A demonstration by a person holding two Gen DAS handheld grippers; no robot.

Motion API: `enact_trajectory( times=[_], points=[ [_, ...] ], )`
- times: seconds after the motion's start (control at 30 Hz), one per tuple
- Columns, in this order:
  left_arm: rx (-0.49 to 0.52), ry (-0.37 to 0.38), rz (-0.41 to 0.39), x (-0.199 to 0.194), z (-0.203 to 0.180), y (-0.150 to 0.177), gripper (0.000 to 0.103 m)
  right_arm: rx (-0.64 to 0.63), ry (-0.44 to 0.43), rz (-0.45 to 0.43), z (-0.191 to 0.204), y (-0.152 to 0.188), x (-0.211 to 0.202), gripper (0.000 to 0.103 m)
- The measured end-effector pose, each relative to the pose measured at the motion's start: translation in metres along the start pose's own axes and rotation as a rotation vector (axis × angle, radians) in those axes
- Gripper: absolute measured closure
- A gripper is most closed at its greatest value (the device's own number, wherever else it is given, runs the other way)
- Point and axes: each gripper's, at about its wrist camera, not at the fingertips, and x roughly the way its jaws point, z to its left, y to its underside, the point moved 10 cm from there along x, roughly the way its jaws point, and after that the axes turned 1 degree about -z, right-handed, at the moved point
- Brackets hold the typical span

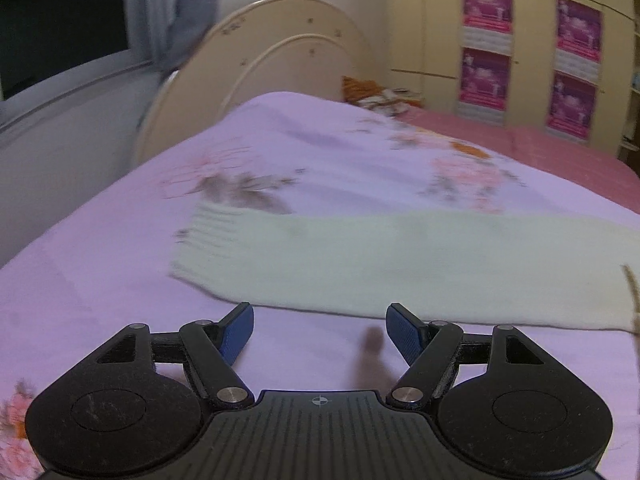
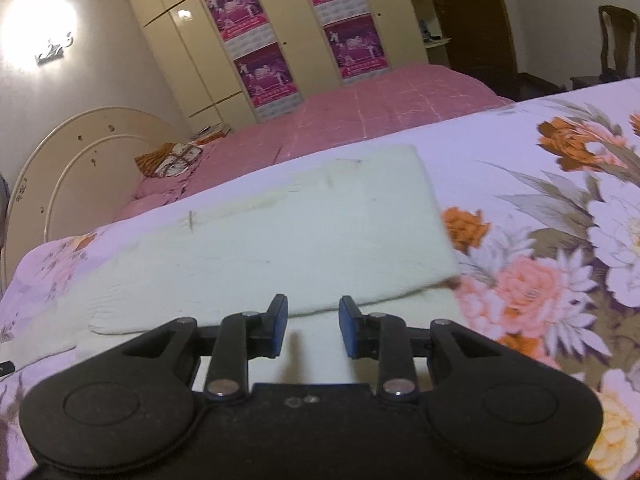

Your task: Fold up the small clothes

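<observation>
Left gripper (image 1: 319,330) is up over the bed, jaws spread wide and released, nothing between the blue pads (image 1: 240,332), only lilac floral bedspread (image 1: 100,280) showing through the gap. Just beyond the fingertips lies the pale green knitted garment (image 1: 360,264), stretched flat across the bedspread, its ribbed end pointing left; the whole left view is smeared with blur, so the knit texture is hard to read, and the garment's right end runs out of the picture. A thin tan strip at the right edge is cut off too, and there is no telling what it is. Over to the right gripper (image 2: 313,330): jaws part-way apart and empty, with a pale layer of cloth lying underneath the gap, and whether the pads touch it cannot be told. From this side the pale green knitted garment (image 2: 280,240) shows a folded-over slab with a squared corner on the right, lying on the bedspread (image 2: 560,240) beside big orange and pink flowers. Its near-left portion slips under the gripper body and is hidden. Behind it: a second bed in a pink cover (image 2: 380,100), a cream headboard (image 2: 80,148), a wardrobe with magenta posters (image 2: 264,72), lettering too small to read, and a wall lamp (image 2: 40,20) flaring white.
</observation>
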Motion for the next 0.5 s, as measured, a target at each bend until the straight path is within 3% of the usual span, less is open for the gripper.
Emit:
enact_trajectory(
  times=[0.4,0.5],
  points=[
    [-0.082,-0.046,0.016,0.023,0.051,0.003,0.030,-0.064,-0.037,0.033,0.030,0.007,0.022,0.073],
    [-0.213,0.008,0.028,0.035,0.063,0.007,0.045,-0.070,-0.038,0.033,0.031,0.006,0.021,0.073]
  ],
)
